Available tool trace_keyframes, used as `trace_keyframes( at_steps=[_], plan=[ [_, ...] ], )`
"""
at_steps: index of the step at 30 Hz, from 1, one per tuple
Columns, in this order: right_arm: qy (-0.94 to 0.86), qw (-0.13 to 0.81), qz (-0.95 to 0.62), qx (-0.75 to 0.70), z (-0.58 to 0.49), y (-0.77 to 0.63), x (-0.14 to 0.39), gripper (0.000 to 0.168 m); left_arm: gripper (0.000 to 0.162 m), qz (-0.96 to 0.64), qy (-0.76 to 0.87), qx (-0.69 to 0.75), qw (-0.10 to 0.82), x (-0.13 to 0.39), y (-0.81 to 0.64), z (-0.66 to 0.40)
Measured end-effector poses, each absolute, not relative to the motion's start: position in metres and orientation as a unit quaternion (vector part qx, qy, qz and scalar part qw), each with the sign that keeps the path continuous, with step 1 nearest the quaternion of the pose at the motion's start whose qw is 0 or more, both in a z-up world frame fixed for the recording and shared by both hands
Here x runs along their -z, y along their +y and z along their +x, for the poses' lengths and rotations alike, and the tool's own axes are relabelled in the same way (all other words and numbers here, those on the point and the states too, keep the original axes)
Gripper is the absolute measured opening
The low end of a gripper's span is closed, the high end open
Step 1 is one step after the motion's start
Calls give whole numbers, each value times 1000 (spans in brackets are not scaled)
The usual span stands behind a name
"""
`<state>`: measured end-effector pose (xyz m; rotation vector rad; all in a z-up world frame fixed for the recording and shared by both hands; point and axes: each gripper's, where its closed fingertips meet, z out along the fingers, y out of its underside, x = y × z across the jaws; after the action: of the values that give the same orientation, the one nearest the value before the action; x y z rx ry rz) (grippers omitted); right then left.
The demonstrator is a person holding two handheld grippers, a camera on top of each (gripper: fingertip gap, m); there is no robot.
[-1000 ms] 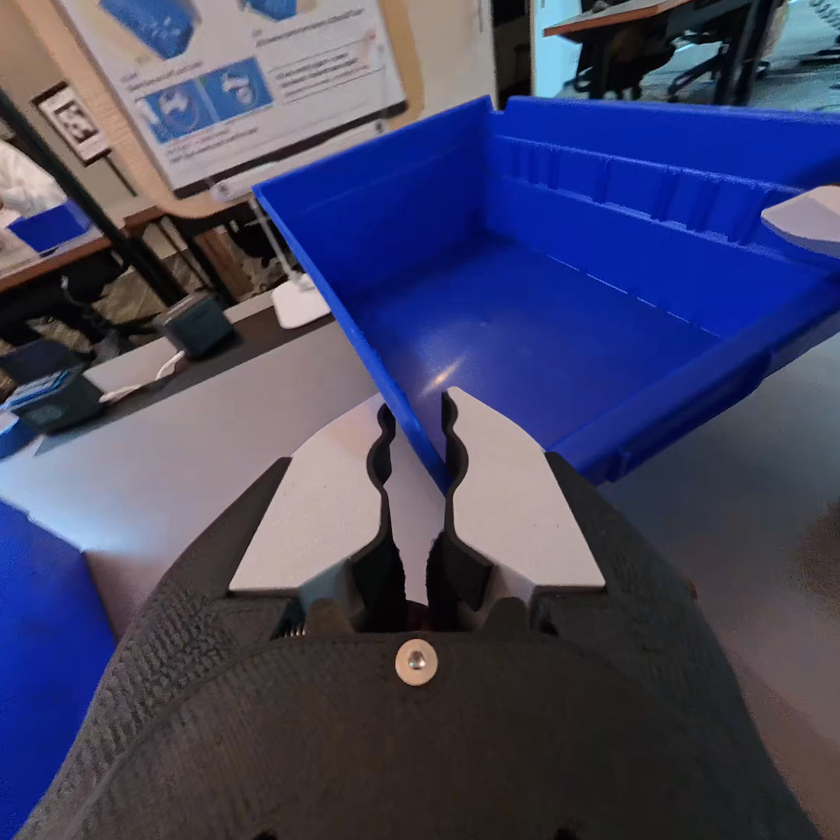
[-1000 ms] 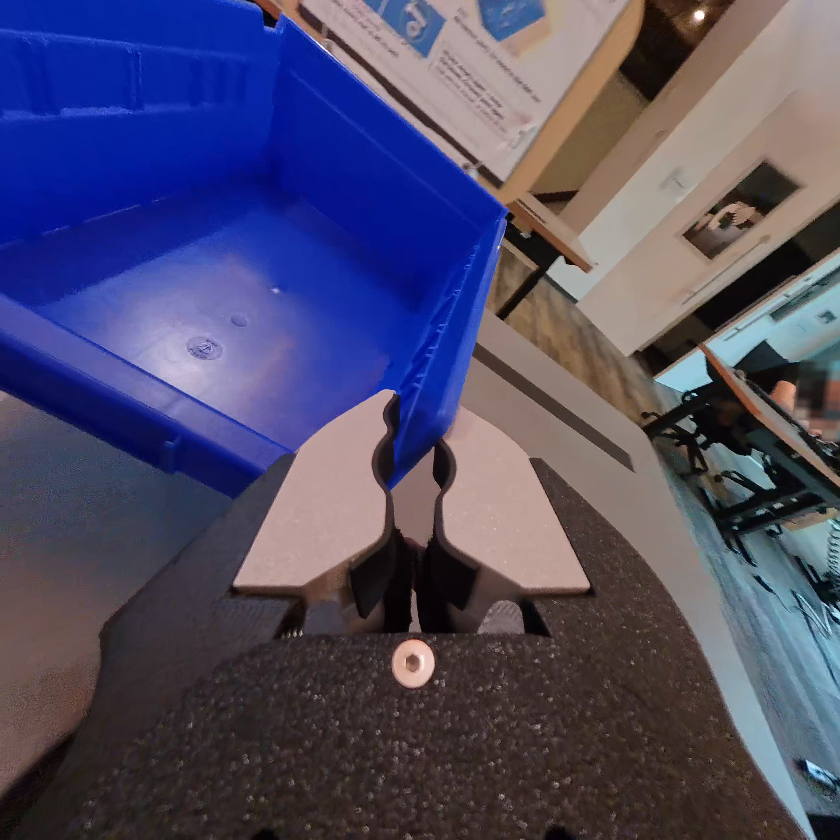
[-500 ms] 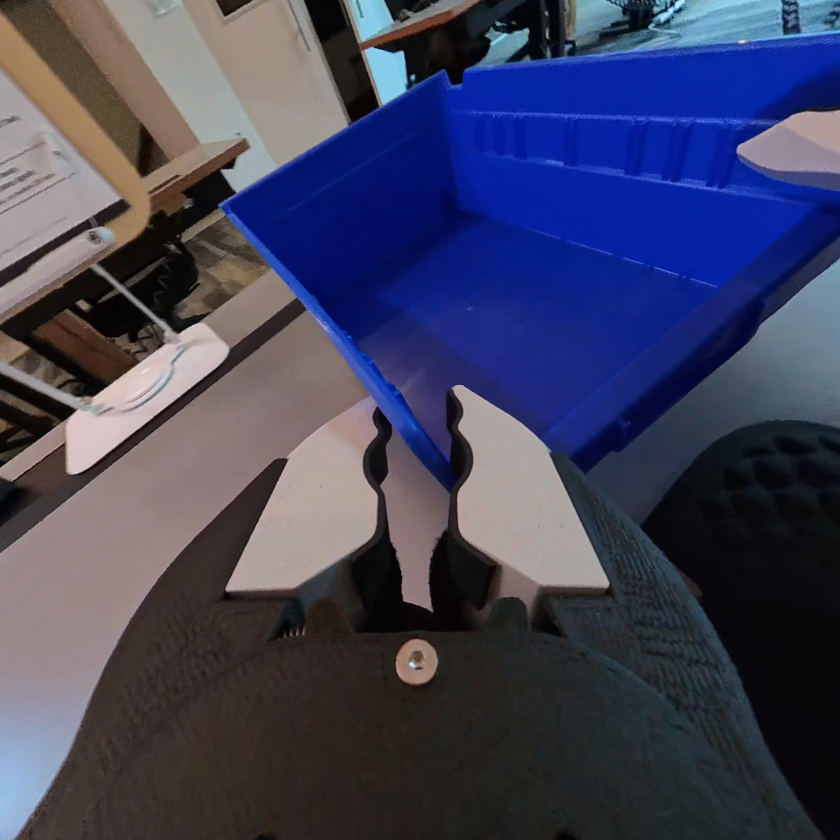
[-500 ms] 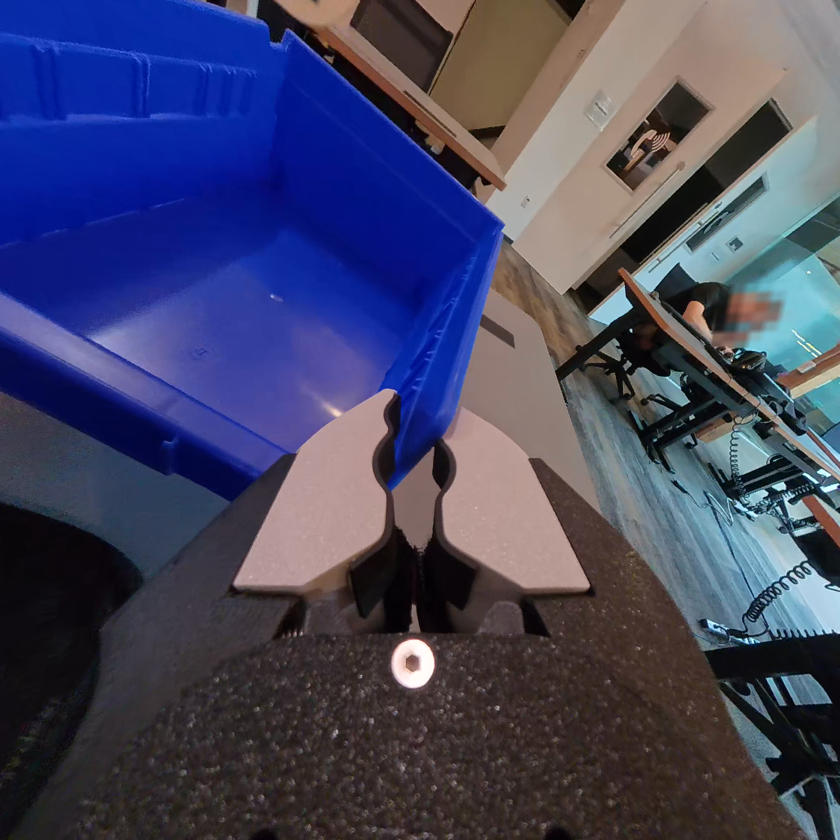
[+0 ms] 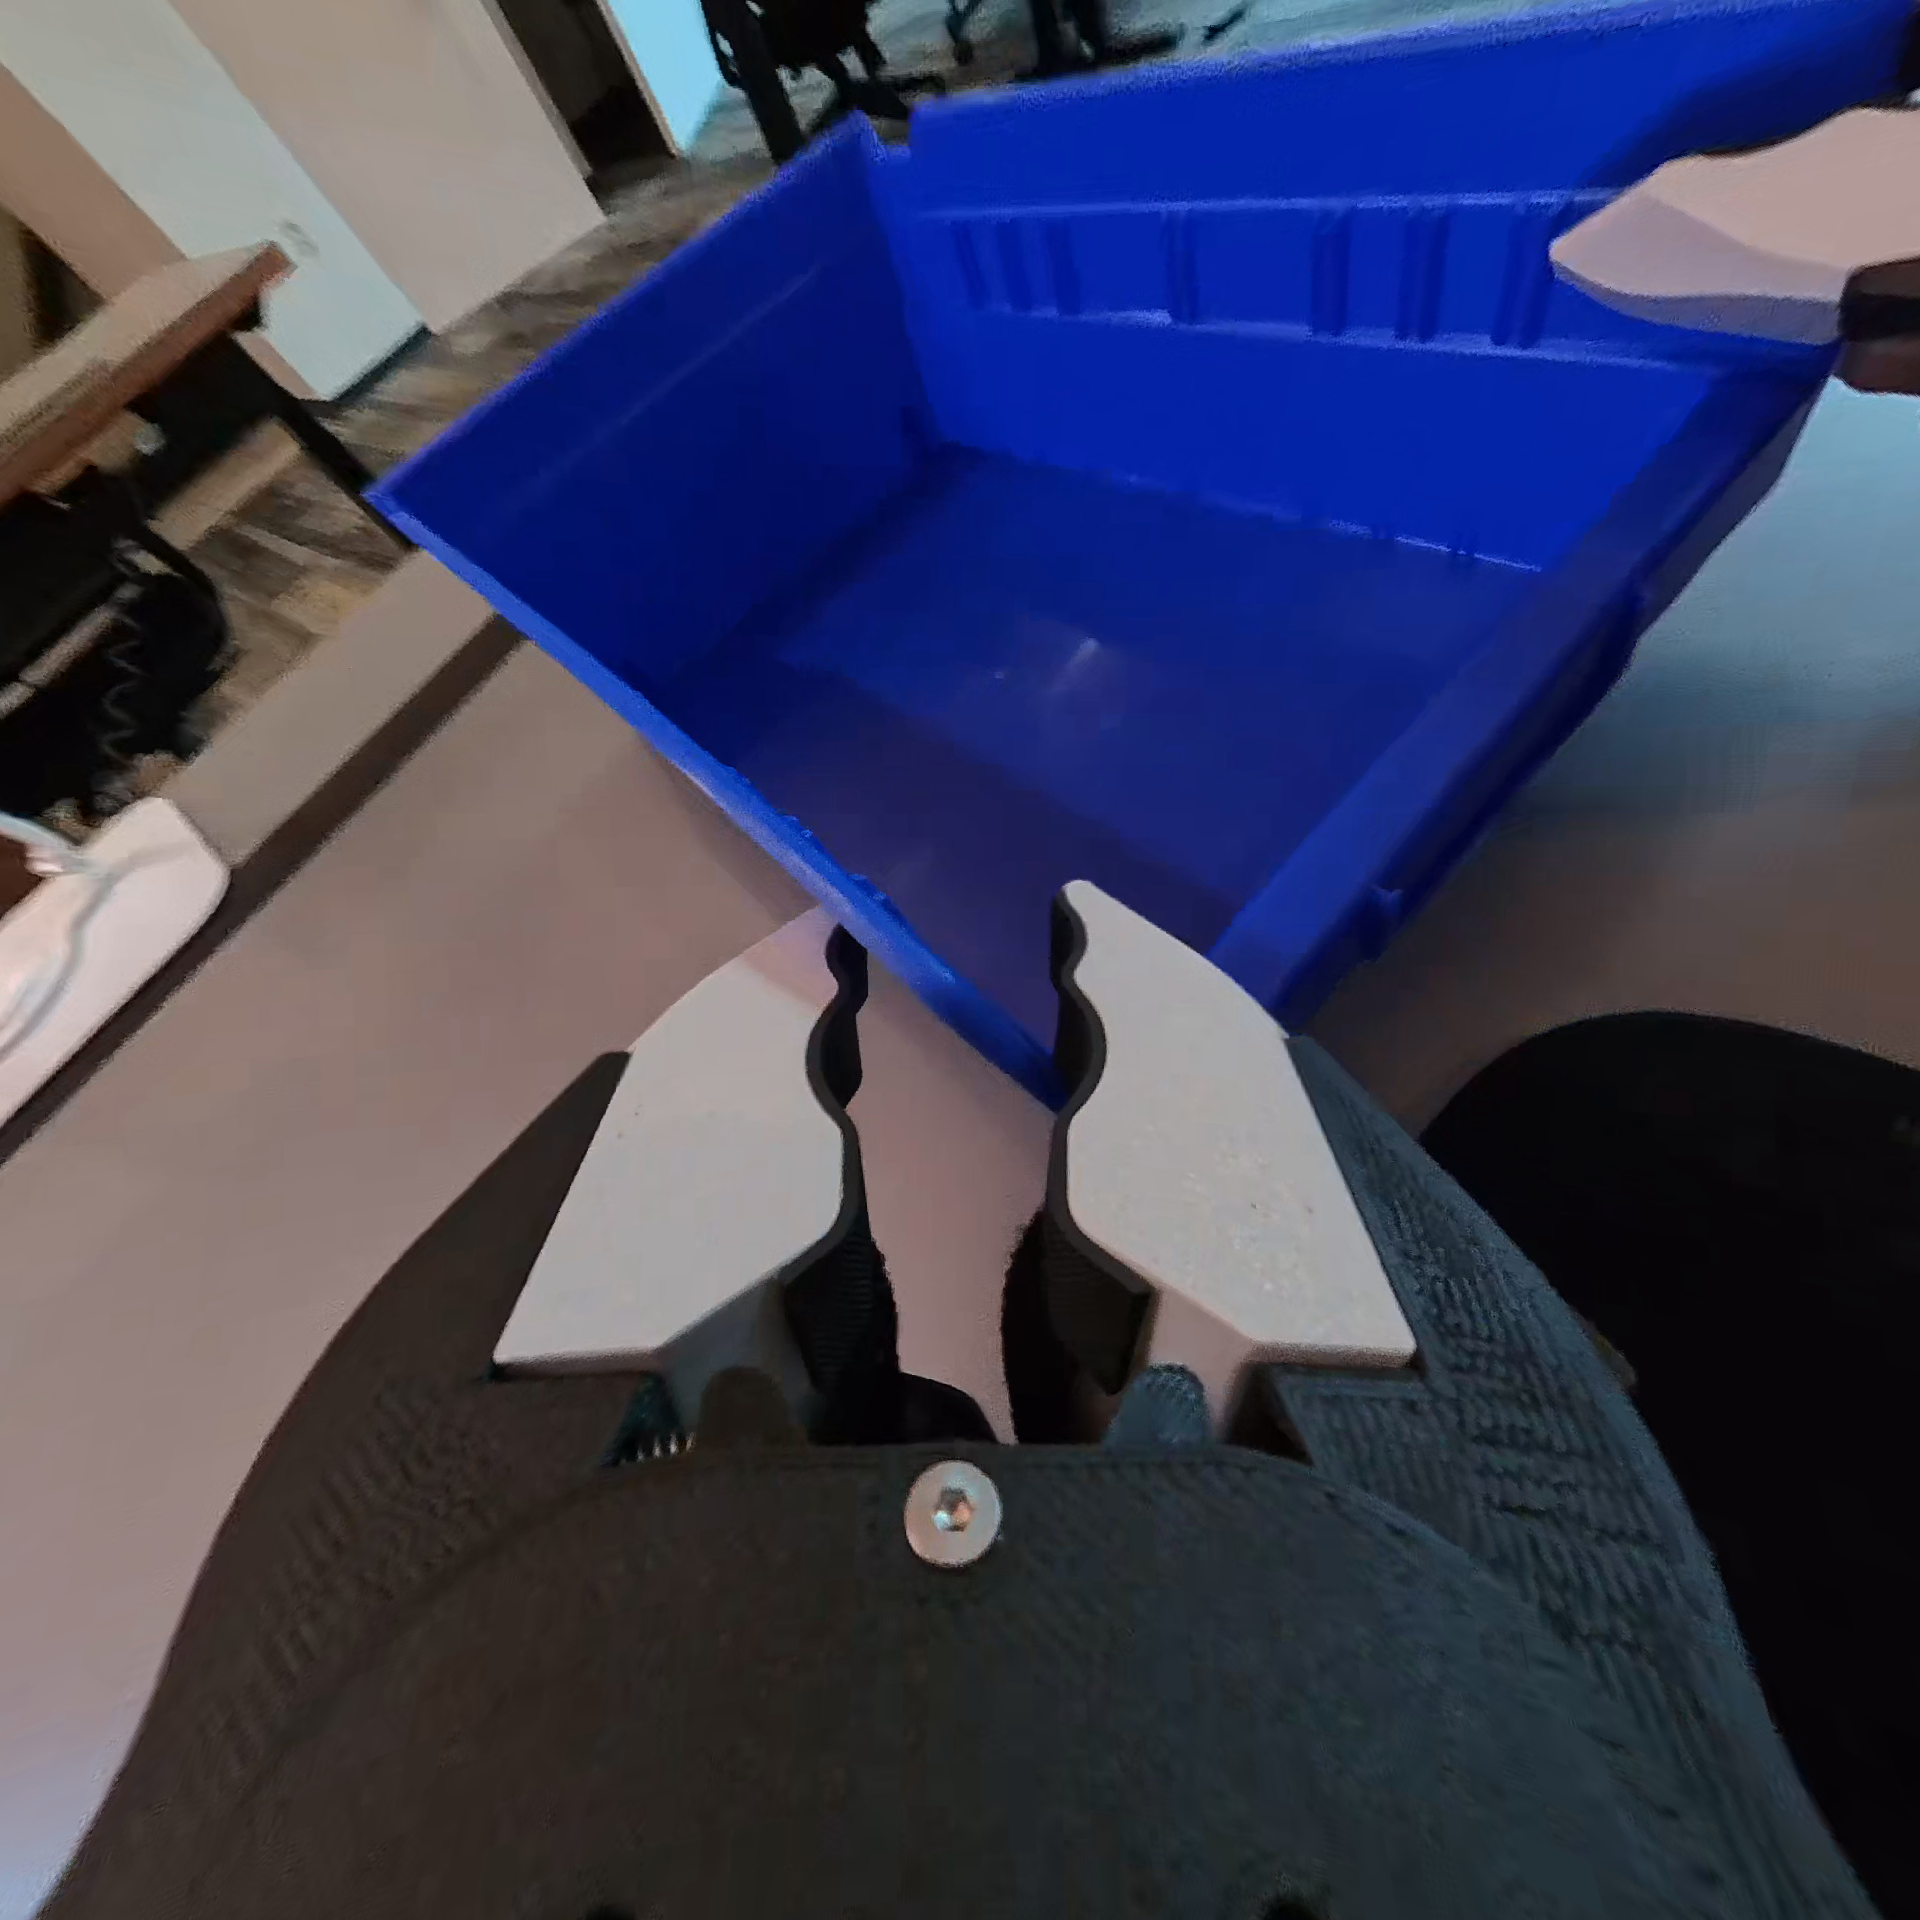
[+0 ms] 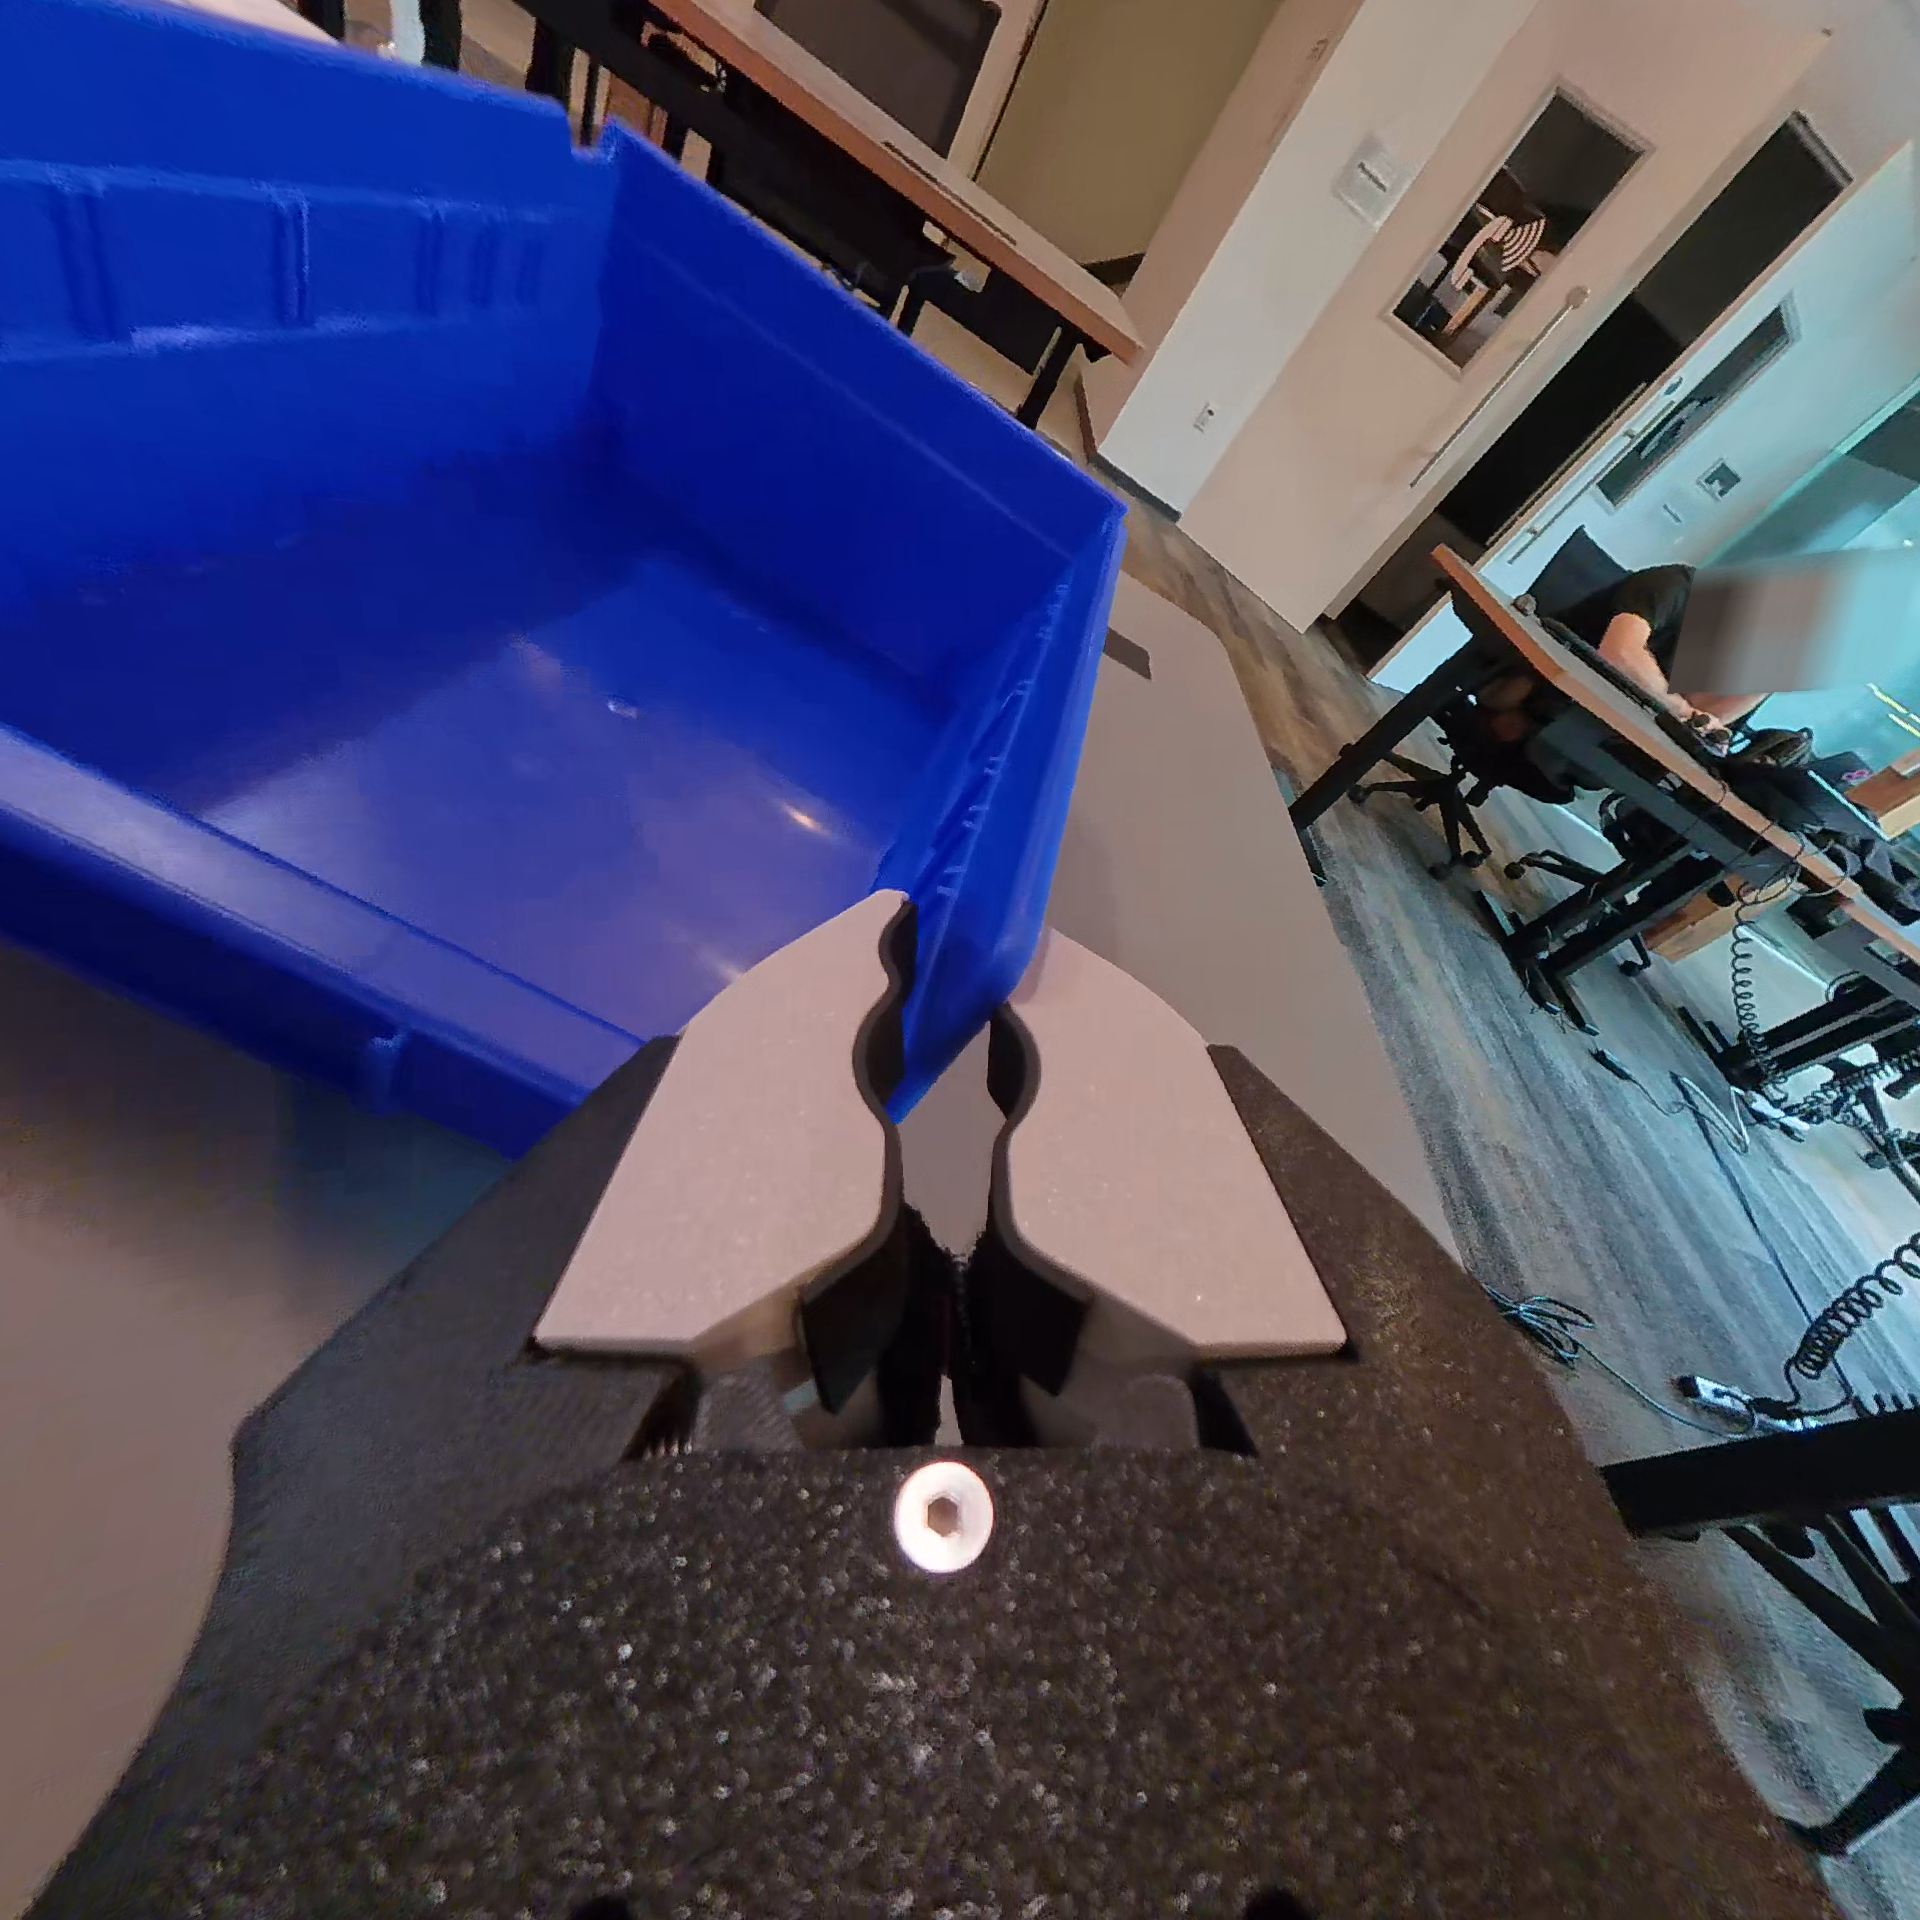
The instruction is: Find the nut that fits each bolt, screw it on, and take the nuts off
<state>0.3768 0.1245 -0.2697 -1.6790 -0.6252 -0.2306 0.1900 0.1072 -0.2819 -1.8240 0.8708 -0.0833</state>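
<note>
An empty blue plastic bin (image 5: pixel 675 499) sits tilted in both views; no nuts or bolts show. My left gripper (image 5: pixel 945 914) straddles the bin's left side wall near its front corner, jaws parted with a visible gap around the thin wall. My right gripper (image 6: pixel 971 925) is shut on the bin's right side wall (image 6: pixel 997 790) near the front corner. One right finger (image 5: pixel 1704 270) also shows at the top right of the left wrist view, on the far wall. The bin's underside is hidden.
The grey table (image 5: pixel 364 1039) lies under the bin, its right edge (image 6: pixel 1247 831) close beside my right gripper. A white lamp base (image 5: pixel 94 914) stands at the far left. A dark rounded shape (image 5: pixel 1662 1299) is low on the right. A person (image 6: pixel 1642 634) sits at a desk beyond. One gripper's finger ends stand about 20 cm off the other's.
Both views have swung round with the bin; the poster has left view and the open room shows. My left jaws stand wider apart than before. The right grip is unchanged.
</note>
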Motion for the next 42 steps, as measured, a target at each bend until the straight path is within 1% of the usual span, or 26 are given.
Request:
trace_keyframes(
  at_steps=[2, 4, 5, 6, 7, 8, 10, 11, 12, 13, 15, 17, 19, 22, 24, 26, 27, 29, 30, 31, 32, 34, 36, 38, 42],
  plan=[
    [-258, 623, -732, 97, 384, 125, 271, 13, 42, -762, 377, 68, 522, 287, 103, 197],
    [-248, 631, -730, 87, 388, 126, 271, 13, 45, -759, 388, 97, 515, 287, 98, 201],
    [-244, 631, -731, 86, 389, 127, 270, 18, 54, -759, 389, 109, 511, 286, 95, 200],
    [-242, 629, -733, 89, 392, 127, 269, 35, 67, -760, 385, 118, 511, 283, 92, 197],
    [-239, 628, -736, 89, 394, 126, 267, 58, 77, -758, 379, 127, 515, 279, 89, 191],
    [-232, 625, -740, 83, 397, 125, 264, 75, 83, -754, 372, 140, 523, 273, 84, 184],
    [-208, 629, -746, 66, 402, 118, 253, 95, 86, -739, 351, 162, 551, 254, 70, 159],
    [-191, 640, -742, 60, 404, 113, 243, 101, 87, -731, 333, 164, 573, 241, 63, 140],
    [-174, 658, -731, 52, 404, 106, 230, 102, 87, -721, 311, 157, 599, 228, 56, 116],
    [-157, 682, -713, 42, 401, 98, 215, 100, 87, -712, 284, 139, 627, 216, 50, 88],
    [-119, 727, -676, 14, 388, 81, 188, 86, 86, -701, 224, 84, 672, 198, 36, 21],
    [-121, 746, -653, -44, 355, 67, 175, 80, 86, -697, 160, 26, 699, 186, 18, -47],
    [-152, 740, -650, -83, 314, 61, 174, 75, 85, -697, 103, -41, 709, 181, -3, -113],
    [-204, 687, -690, -107, 257, 68, 192, 80, 82, -709, 39, -140, 690, 185, -32, -194],
    [-220, 649, -721, -100, 230, 76, 211, 81, 80, -729, 1, -162, 665, 197, -43, -232],
    [-228, 629, -739, -76, 213, 86, 228, 79, 74, -761, -4, -127, 636, 217, -38, -245],
    [-232, 620, -746, -67, 206, 90, 236, 77, 74, -786, -1, -115, 607, 231, -33, -248],
    [-241, 603, -759, -46, 195, 96, 249, 73, 73, -820, 18, -112, 562, 257, -23, -250],
    [-245, 594, -766, -21, 195, 100, 256, 68, 71, -825, 23, -105, 554, 264, -18, -249],
    [-251, 587, -770, 10, 198, 103, 263, 62, 60, -826, 32, -96, 554, 269, -13, -245],
    [-259, 582, -770, 36, 199, 105, 267, 60, 51, -824, 37, -97, 556, 272, -10, -245],
    [-263, 585, -766, 43, 197, 106, 269, 47, 49, -821, 41, -107, 560, 271, -7, -247],
    [-261, 583, -768, 42, 197, 105, 271, 29, 44, -815, 53, -112, 566, 269, -7, -248],
    [-261, 580, -770, 58, 200, 105, 274, 12, 43, -812, 66, -109, 570, 269, -6, -249],
    [-235, 571, -780, 103, 215, 104, 274, 7, 42, -807, 118, -79, 574, 269, -7, -253]
  ],
)
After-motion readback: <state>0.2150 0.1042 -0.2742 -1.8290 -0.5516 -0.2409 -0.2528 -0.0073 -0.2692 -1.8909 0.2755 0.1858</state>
